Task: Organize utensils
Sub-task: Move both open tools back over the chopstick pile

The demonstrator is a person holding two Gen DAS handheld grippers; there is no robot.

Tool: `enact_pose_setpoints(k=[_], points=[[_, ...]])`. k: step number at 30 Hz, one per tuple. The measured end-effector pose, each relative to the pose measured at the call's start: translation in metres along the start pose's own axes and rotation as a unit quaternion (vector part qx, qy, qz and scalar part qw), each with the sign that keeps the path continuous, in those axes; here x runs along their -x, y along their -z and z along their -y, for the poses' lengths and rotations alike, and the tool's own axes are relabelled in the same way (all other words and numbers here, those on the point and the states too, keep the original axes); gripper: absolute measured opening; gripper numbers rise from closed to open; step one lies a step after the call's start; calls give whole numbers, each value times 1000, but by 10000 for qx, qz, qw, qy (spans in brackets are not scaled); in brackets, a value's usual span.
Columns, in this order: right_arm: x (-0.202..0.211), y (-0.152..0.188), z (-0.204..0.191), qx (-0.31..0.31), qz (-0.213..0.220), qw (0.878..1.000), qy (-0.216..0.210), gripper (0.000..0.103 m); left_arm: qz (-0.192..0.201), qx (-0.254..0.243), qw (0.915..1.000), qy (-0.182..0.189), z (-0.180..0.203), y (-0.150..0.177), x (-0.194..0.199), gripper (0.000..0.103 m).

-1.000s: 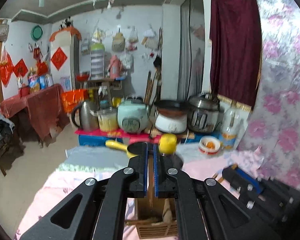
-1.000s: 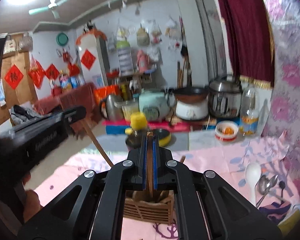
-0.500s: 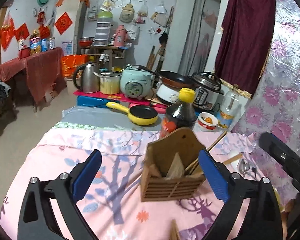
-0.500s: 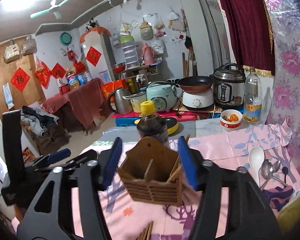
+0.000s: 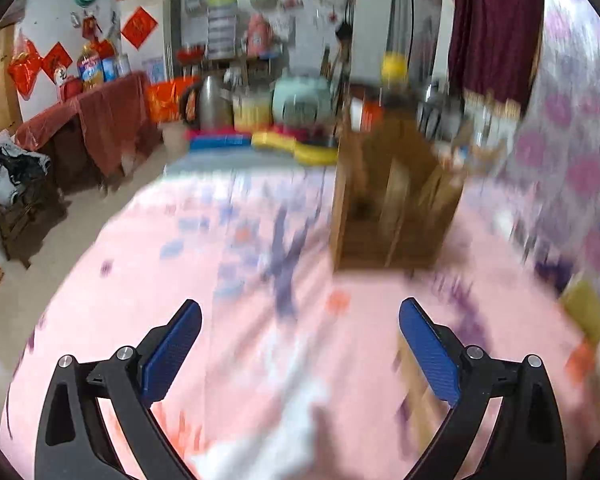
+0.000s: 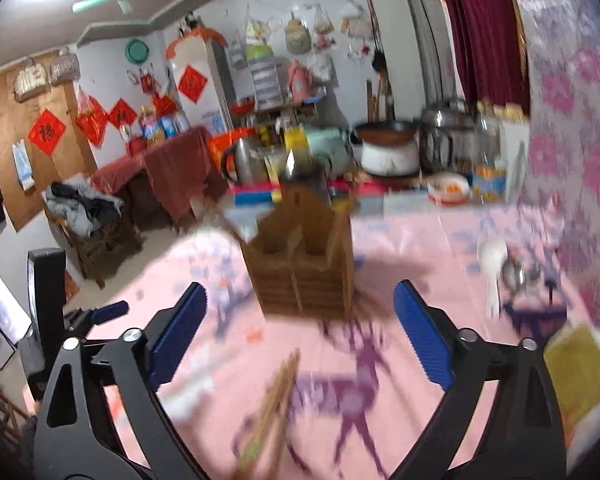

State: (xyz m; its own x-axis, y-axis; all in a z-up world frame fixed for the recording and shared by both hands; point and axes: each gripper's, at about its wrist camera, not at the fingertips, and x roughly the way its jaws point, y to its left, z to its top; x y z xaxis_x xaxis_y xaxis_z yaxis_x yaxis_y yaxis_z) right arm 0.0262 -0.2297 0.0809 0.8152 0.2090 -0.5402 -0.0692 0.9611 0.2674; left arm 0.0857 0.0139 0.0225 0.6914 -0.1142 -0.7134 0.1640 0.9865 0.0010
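my left claw (image 5: pixel 300 344) wide apart, empty. my right claw (image 6: pixel 300 334) opening, empty. brown slatted wooden utensil holder (image 6: pixel 306 264) part-filled; loose wooden chopsticks (image 6: pixel 274 400), white plastic spoon (image 6: pixel 492 268) left on pink cloth.

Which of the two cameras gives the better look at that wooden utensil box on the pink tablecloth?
The right wrist view: the wooden utensil box stands near the centre, its compartments and slatted front readable despite some blur. In the left wrist view the box is smeared by motion and sits off to the right.
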Motion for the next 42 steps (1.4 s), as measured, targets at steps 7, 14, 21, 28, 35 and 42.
enact_pose_setpoints(k=[7,14,21,28,35,42], points=[[-26,108,32,-155,-1505,9885,-75,95,-722,-479,9953,-427,0,63,-4,97],[-28,125,11,511,-1738,9835,-5,95,-1146,-415,9920,-315,-3,76,-11,97],[-44,142,-9,1112,-2143,9703,125,95,-1236,-247,9918,-204,-7,74,-13,97],[-51,148,-16,1330,-2304,9636,277,90,-1140,-336,9929,-50,-1,73,-8,97],[-46,126,35,95,-2075,9772,433,87,-1124,-1012,9864,643,32,84,1,97],[-45,120,67,-837,-2112,9738,110,88,-1216,-2216,9566,1449,78,110,14,97]])
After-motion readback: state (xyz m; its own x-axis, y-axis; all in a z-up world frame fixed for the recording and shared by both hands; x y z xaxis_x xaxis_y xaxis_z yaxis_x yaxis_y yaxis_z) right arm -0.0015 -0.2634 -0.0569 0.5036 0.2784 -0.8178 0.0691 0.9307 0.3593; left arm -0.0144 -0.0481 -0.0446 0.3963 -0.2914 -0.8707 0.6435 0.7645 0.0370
